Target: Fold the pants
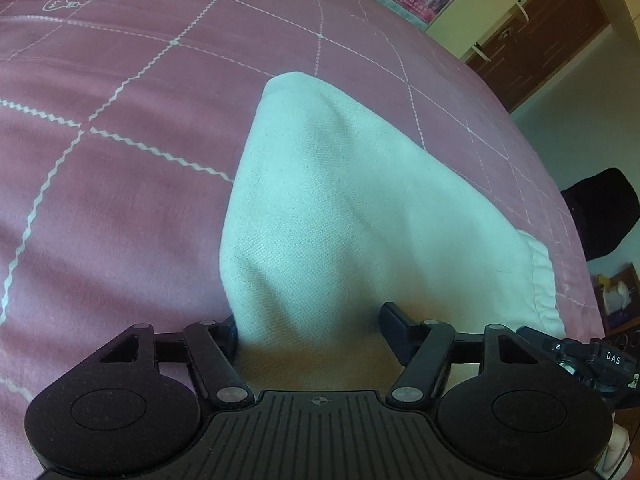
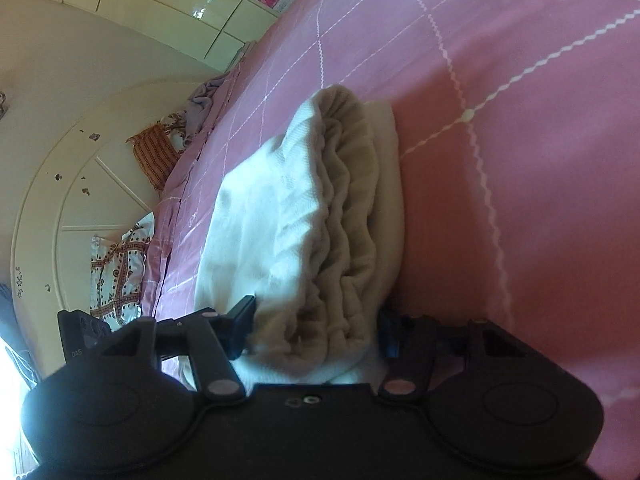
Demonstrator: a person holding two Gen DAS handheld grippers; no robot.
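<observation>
White pants (image 1: 340, 208) lie folded on a pink checked bed (image 1: 120, 184) in the left wrist view, the left gripper (image 1: 308, 326) clamping its jaws on the near edge. From the right wrist, the right gripper (image 2: 316, 328) grips the gathered waistband (image 2: 348, 216), jaws pressed against the cloth on both sides.

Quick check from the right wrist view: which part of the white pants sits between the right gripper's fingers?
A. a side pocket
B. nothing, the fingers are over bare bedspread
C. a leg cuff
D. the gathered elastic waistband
D: the pants' gathered elastic waistband runs straight down into the right gripper, on the pink bedspread.
</observation>
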